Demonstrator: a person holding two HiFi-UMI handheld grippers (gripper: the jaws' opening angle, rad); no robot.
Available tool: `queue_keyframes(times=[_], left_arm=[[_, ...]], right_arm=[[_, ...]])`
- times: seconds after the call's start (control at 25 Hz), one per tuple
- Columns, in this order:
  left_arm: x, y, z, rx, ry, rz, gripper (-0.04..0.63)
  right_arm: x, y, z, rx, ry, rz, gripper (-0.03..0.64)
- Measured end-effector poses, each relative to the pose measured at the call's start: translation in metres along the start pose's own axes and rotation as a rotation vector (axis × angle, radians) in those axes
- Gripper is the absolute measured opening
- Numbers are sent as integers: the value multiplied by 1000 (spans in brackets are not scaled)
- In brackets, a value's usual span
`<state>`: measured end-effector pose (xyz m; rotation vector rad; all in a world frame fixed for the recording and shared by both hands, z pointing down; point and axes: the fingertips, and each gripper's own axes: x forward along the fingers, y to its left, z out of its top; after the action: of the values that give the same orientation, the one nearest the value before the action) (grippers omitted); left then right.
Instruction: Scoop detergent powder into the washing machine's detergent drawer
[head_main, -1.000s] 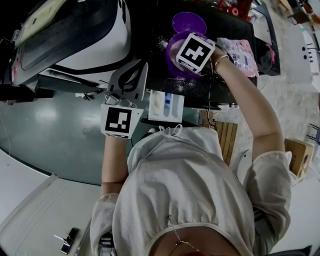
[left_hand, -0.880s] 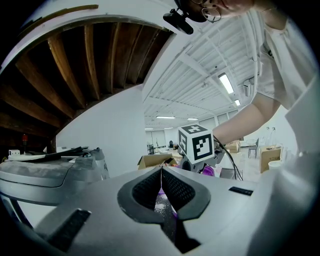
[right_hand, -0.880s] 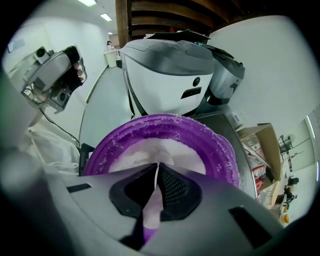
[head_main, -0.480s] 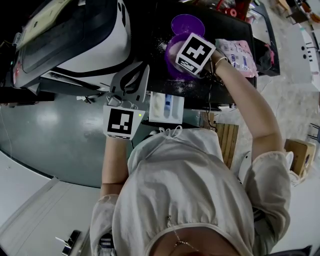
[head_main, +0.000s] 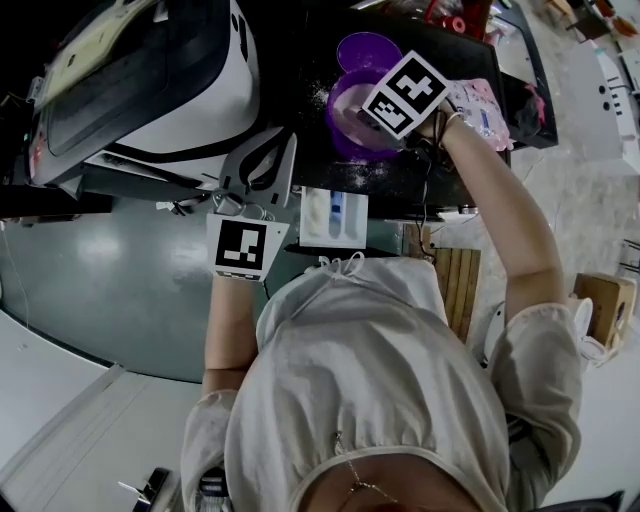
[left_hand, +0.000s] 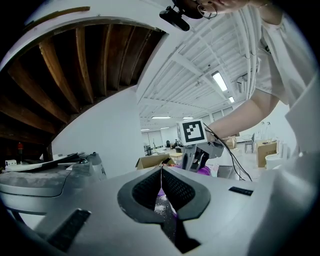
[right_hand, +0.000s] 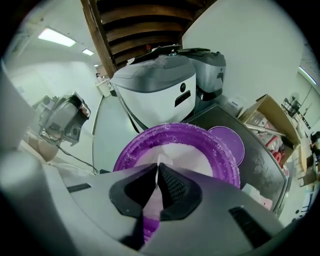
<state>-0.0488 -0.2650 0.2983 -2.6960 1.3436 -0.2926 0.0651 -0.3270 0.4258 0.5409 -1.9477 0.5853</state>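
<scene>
A purple tub (head_main: 345, 100) of white detergent powder (right_hand: 172, 152) stands on the dark counter. My right gripper (right_hand: 158, 172) hangs over it, shut on the thin white handle of a scoop (right_hand: 159, 162) that points down into the powder; the scoop's bowl is hidden. The white detergent drawer (head_main: 334, 214), with a blue insert, juts out below the counter's front edge. My left gripper (left_hand: 161, 176) is shut with nothing in it, held left of the drawer beside the washing machine (head_main: 150, 80).
The tub's purple lid (head_main: 368, 48) lies just behind it. A pink detergent bag (head_main: 482, 108) lies to the tub's right. Spilled powder dusts the counter (head_main: 400, 175). A wooden slatted stand (head_main: 455, 280) and a cardboard box (head_main: 600, 300) sit on the floor at right.
My right gripper has twisted over the tub and shifted slightly up and right. The left gripper has barely moved.
</scene>
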Motion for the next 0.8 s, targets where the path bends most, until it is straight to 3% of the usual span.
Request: queue_keyframes(times=[0.28, 0.44, 0.6, 0.8], left_arm=[[3, -7, 0, -8, 18, -28, 23], [7, -11, 6, 26, -37, -39, 23], [10, -17, 6, 32, -34, -55, 23], [13, -23, 8, 40, -33, -72, 23]], right_arm=[[-24, 3, 6, 188, -171, 64, 14], [-39, -1, 7, 311, -289, 95, 14], [-51, -8, 5, 402, -378, 112, 14], [-67, -8, 3, 549, -490, 235, 14]])
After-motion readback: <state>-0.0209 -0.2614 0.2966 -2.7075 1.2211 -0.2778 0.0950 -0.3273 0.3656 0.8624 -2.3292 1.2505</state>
